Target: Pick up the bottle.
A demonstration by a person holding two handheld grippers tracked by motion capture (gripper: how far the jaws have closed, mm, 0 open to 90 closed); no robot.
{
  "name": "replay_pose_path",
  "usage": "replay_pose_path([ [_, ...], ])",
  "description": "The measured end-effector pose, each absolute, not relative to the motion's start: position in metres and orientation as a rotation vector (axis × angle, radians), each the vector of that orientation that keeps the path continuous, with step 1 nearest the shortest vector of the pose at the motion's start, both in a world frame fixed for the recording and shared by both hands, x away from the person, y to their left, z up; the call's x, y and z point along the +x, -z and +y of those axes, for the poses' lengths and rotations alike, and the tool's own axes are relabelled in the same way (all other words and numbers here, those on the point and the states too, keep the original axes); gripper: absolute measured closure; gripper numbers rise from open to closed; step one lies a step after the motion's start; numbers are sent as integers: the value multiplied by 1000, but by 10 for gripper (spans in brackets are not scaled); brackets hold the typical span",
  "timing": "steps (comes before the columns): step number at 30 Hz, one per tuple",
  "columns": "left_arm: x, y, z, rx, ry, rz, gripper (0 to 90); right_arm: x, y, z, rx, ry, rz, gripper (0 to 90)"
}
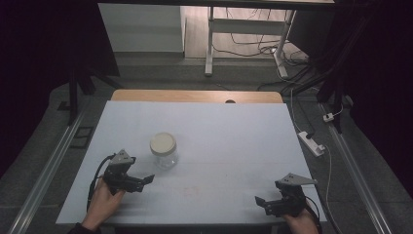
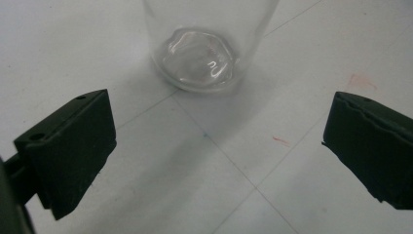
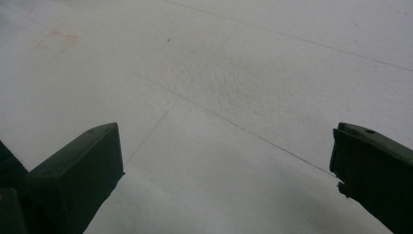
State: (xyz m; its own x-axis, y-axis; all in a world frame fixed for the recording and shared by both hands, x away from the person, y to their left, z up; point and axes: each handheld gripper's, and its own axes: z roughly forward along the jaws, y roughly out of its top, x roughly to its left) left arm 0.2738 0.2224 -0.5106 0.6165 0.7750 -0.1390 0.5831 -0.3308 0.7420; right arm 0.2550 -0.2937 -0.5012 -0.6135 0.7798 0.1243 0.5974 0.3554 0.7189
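Note:
A clear glass jar (image 1: 163, 150) with a pale round lid stands upright on the white table top (image 1: 219, 131), left of centre. My left gripper (image 1: 144, 181) is open, just in front of and slightly left of the jar, its jaws pointing right. In the left gripper view the jar's glass base (image 2: 202, 58) sits ahead of the wide-apart jaws with nothing between them. My right gripper (image 1: 263, 203) is open near the front right corner of the table, far from the jar. Its jaws stand wide over bare table (image 3: 219, 97).
A wooden strip (image 1: 195, 96) runs along the table's far edge. A power strip (image 1: 311, 143) and cables lie on the floor to the right. A white desk frame (image 1: 243, 29) stands beyond. Dark curtains flank both sides.

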Motion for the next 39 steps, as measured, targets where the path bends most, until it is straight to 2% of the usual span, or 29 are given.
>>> replay_pose_path([
  [16,309,511,206,2033,-255,1034,0,255,501,-293,1234,-1104,2387,0],
  [20,319,511,199,2049,-299,1024,0,255,502,-293,1235,-1104,2389,0],
  [26,330,511,193,2052,-281,987,0,256,502,-293,1235,-1104,2390,0],
  [39,347,513,179,2083,-325,927,4,256,502,-293,1234,-1105,2396,0],
])
